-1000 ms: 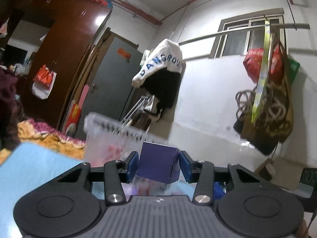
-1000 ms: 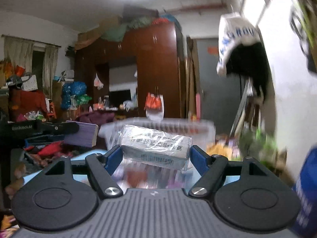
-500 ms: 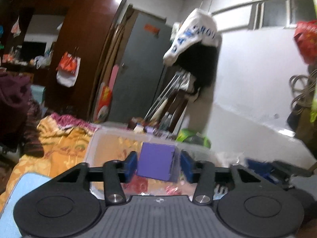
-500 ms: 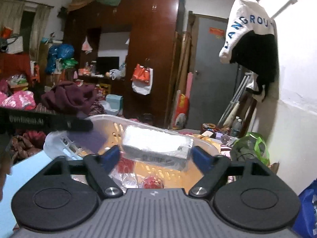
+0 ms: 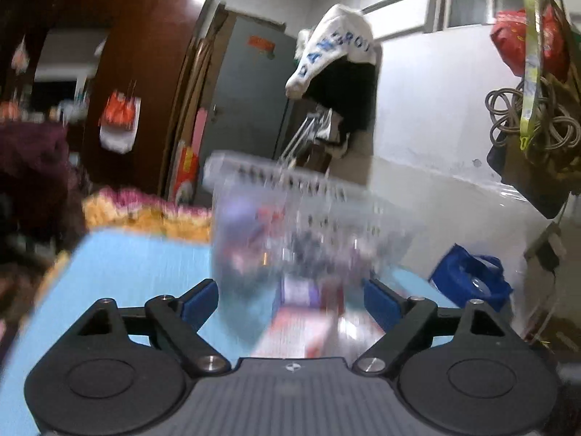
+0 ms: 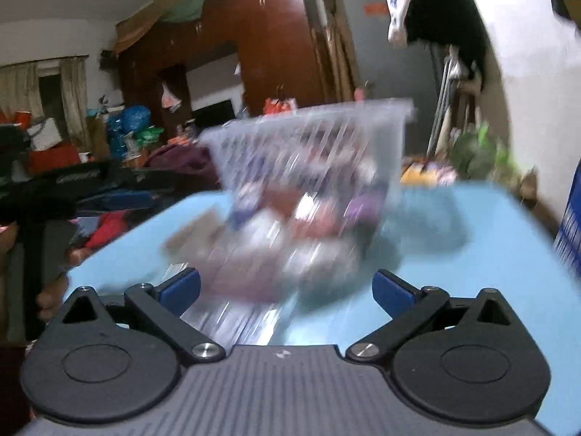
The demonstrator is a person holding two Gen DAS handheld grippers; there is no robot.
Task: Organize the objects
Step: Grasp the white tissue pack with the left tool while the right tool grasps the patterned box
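Basket [image 5: 290, 196] is the thing here, a clear slatted plastic one sitting on the light blue surface [image 5: 138, 265], just ahead of both tools and stuffed with blurry odds and ends, reddish and purple mostly. Can't make out what the individual items are, way too much motion blur.

Left tool [image 5: 290, 298]: jaws spreading apart, blue pads not pressing on anything. Some smeared pinkish packaging lies low between them, right at the basket's near wall, but nothing is gripped.

Right tool [image 6: 287, 290]: jaws opening too, about as wide as they go. A crinkly clear-wrapped pack [image 6: 232, 316] lies loose between the pads on the surface, closer to the left pad, not clamped. From this view the basket [image 6: 308, 152] is straight ahead just past that pack.

Further back past the basket: a dark red wardrobe [image 6: 261, 43], a grey door [image 5: 250, 83], and a white top with blue letters [image 5: 330, 51] hanging on a rail by the white wall.
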